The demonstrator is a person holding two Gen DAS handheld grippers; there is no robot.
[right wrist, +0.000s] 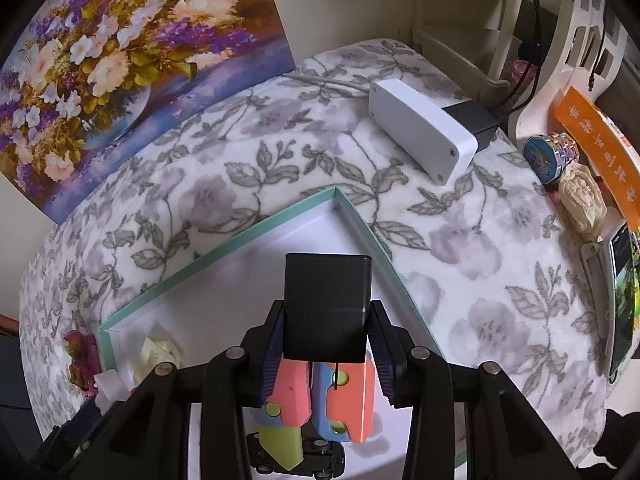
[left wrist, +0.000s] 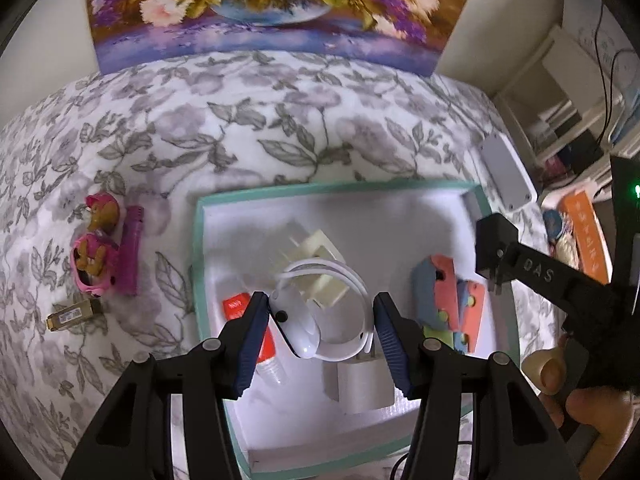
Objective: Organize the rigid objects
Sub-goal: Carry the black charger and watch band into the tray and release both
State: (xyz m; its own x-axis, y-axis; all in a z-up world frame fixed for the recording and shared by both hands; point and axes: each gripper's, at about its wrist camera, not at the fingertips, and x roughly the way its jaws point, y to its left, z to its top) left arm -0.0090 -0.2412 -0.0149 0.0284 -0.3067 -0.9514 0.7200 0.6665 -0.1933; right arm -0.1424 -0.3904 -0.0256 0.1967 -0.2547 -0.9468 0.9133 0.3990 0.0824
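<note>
A white box with a teal rim (left wrist: pixel 199 264) (right wrist: pixel 224 240) lies on the flowered cloth. In it are a cream block (left wrist: pixel 316 246), a red-labelled tube (left wrist: pixel 240 310), a white plug adapter (left wrist: pixel 360 386) and pink-and-blue folding toys (left wrist: pixel 444 292) (right wrist: pixel 320 396). Above the box, my left gripper (left wrist: pixel 320 304) is shut on a white looped gadget (left wrist: pixel 304 332), its pads against the loop's two sides. My right gripper (right wrist: pixel 326 310) (left wrist: pixel 498 276) is shut on a black plug adapter (right wrist: pixel 326 300) (left wrist: pixel 494 240), over the box's right end and the folding toys.
Left of the box lie two pink toy figures (left wrist: pixel 96 248), a magenta comb (left wrist: pixel 132 248) and a small metal connector (left wrist: pixel 74 314). A flat white case (right wrist: pixel 420 132) sits behind the box. A flower painting (left wrist: pixel 260 8) leans at the back. Clutter lines the table's right edge (right wrist: pixel 580 196).
</note>
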